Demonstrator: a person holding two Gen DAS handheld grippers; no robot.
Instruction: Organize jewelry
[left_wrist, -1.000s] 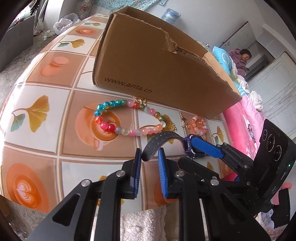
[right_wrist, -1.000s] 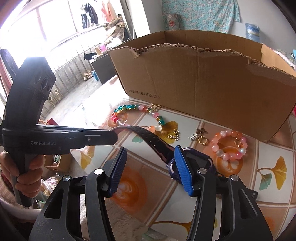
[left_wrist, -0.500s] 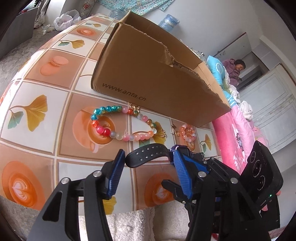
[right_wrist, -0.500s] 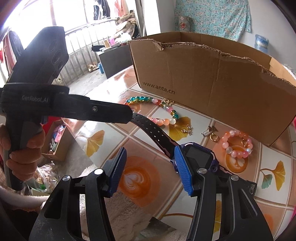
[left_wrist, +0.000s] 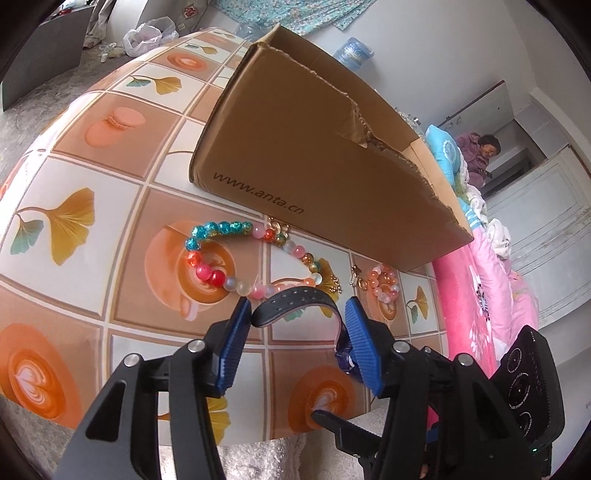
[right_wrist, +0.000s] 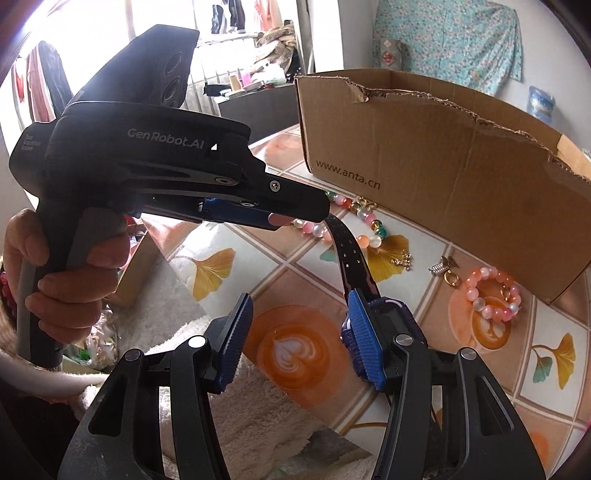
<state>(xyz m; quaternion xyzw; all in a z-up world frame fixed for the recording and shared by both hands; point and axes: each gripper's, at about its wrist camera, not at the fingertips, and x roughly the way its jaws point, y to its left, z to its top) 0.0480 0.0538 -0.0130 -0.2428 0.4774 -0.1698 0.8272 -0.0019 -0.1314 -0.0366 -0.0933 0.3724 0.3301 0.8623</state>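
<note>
A black-strapped watch with a purple-blue case (right_wrist: 384, 317) sits near the table's front edge; its strap (left_wrist: 291, 300) arches up between my left fingers. My left gripper (left_wrist: 297, 325) is open around the strap end. My right gripper (right_wrist: 301, 332) is open, its right finger beside the watch case. A long multicoloured bead bracelet (left_wrist: 221, 254) and a small pink bead bracelet (right_wrist: 493, 295) lie in front of the cardboard box (left_wrist: 314, 155). Small gold charms (right_wrist: 445, 271) lie between the bracelets.
The tiled table (left_wrist: 92, 155) has ginkgo-leaf and coffee prints. The open box (right_wrist: 443, 170) stands at the back. A white fluffy cloth (right_wrist: 177, 325) lies at the front edge. A pink bed (left_wrist: 480, 295) stands to the right.
My left gripper opened from nearly shut around the strap, and the strap now stands free between its fingers. Both grippers drew back slightly; the watch stayed by the right finger.
</note>
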